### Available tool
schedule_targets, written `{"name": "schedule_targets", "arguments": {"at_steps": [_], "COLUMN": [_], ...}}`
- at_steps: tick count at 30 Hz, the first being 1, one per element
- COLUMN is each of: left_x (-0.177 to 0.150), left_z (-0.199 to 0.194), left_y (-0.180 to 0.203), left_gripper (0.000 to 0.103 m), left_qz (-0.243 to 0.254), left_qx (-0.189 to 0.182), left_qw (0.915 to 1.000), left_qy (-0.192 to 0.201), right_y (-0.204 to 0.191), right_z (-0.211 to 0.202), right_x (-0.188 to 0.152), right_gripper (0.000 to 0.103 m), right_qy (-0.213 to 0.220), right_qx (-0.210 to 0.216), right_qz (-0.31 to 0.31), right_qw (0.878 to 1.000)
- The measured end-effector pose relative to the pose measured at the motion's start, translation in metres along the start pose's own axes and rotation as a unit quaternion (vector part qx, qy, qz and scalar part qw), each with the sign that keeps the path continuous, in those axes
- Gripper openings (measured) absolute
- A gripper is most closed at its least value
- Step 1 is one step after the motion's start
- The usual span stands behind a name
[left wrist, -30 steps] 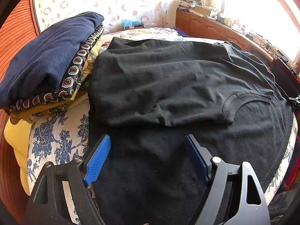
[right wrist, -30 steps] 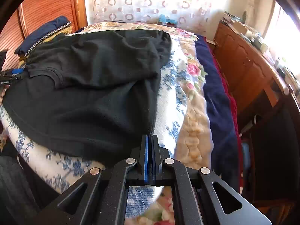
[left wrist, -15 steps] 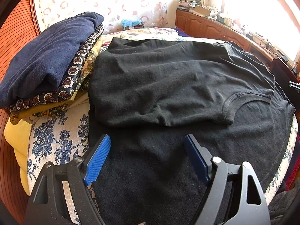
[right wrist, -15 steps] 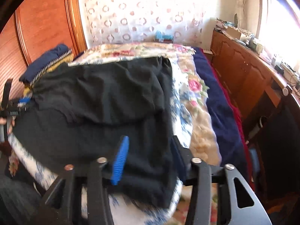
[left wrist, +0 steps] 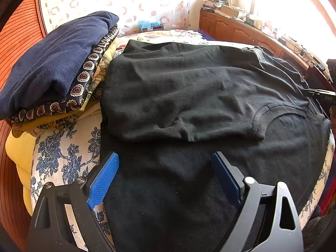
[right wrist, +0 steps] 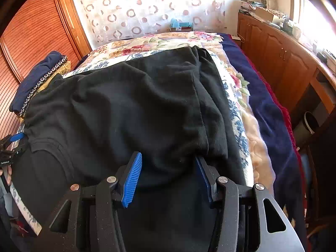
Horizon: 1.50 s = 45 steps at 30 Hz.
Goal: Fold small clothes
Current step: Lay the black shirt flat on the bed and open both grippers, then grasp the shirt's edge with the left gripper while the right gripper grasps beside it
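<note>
A: Where's the garment?
B: Black T-shirt (left wrist: 189,96) lies on the bed (left wrist: 69,157), 1 layer folded over the lower one; collar (left wrist: 271,115) shows at the fold's right end; floral blue-and-white cover under it.
A: Left gripper?
B: Left gripper (left wrist: 166,163) hovers over the near part of the shirt; jaws wide apart, nothing between them; blue pads (left wrist: 104,180) clear of the cloth as far as I can see.
A: Right one?
B: Right gripper (right wrist: 168,168) sits at the shirt's right edge; jaws spread, black fabric bunched in the gap between the 2 pads; contact hard to tell.
A: Anything else?
B: Stack of folded textiles (left wrist: 54,67) left of the shirt, navy on top, paisley trim below; wooden cabinets (right wrist: 279,56) along the right; patterned curtain (right wrist: 147,8) behind the bed; navy blanket (right wrist: 262,96) on the bed's right side.
</note>
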State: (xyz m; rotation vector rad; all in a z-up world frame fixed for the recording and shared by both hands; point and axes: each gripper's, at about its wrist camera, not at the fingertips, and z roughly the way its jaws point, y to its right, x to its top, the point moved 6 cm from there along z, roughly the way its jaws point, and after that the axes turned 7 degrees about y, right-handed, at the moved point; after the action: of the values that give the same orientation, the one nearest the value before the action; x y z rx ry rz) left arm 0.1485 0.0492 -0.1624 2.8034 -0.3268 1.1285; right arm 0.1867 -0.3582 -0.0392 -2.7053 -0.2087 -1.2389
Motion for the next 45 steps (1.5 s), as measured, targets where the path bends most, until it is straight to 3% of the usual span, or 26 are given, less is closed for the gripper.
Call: {"name": "schedule_targets", "arguments": {"at_steps": [8,12,17,20,23,29,31,37,40,45], "left_x": [-0.003,-0.001,0.011,0.015,0.015,0.014,0.018,0.025,0.028,0.038], "left_z": [-0.005,-0.015,-0.035,-0.034,-0.025,-0.003,-0.003,0.007,0.007,-0.008], "left_y": [-0.002,-0.009,-0.025,-0.03,-0.036,-0.036,-0.034,-0.036,-0.035,-0.031], "left_gripper": [0.09,0.088,0.072,0.065,0.064,0.063,0.05,0.045,0.013,0.008], "left_qz": [-0.005,-0.034,-0.092,-0.096,-0.109,-0.107,-0.106,-0.107,-0.106,-0.098], "left_qx": [-0.002,-0.033,-0.055,-0.032,-0.011,-0.012,-0.023,-0.023,-0.027,-0.024], "left_qw": [1.0,0.9988,0.9933,0.9939,0.9933,0.9942,0.9941,0.994,0.9939,0.9941], "left_qy": [-0.003,0.009,0.044,0.045,0.037,0.011,0.012,0.004,0.008,0.039], "right_y": [-0.018,-0.019,-0.021,-0.021,-0.021,-0.02,-0.02,-0.02,-0.02,-0.017], "right_z": [0.009,0.01,0.007,0.006,0.006,0.006,0.006,0.007,0.007,0.006], "right_x": [-0.01,-0.011,-0.011,-0.011,-0.011,-0.01,-0.01,-0.01,-0.01,-0.01], "right_gripper": [0.053,0.055,0.056,0.057,0.057,0.057,0.057,0.057,0.057,0.056], "right_qy": [0.03,0.029,0.029,0.028,0.028,0.029,0.029,0.029,0.029,0.031], "right_qx": [-0.034,-0.031,-0.035,-0.034,-0.033,-0.033,-0.032,-0.032,-0.032,-0.032], "right_qz": [-0.038,-0.039,-0.044,-0.043,-0.043,-0.043,-0.044,-0.044,-0.044,-0.035], "right_qw": [0.998,0.998,0.998,0.998,0.998,0.998,0.998,0.998,0.998,0.998]}}
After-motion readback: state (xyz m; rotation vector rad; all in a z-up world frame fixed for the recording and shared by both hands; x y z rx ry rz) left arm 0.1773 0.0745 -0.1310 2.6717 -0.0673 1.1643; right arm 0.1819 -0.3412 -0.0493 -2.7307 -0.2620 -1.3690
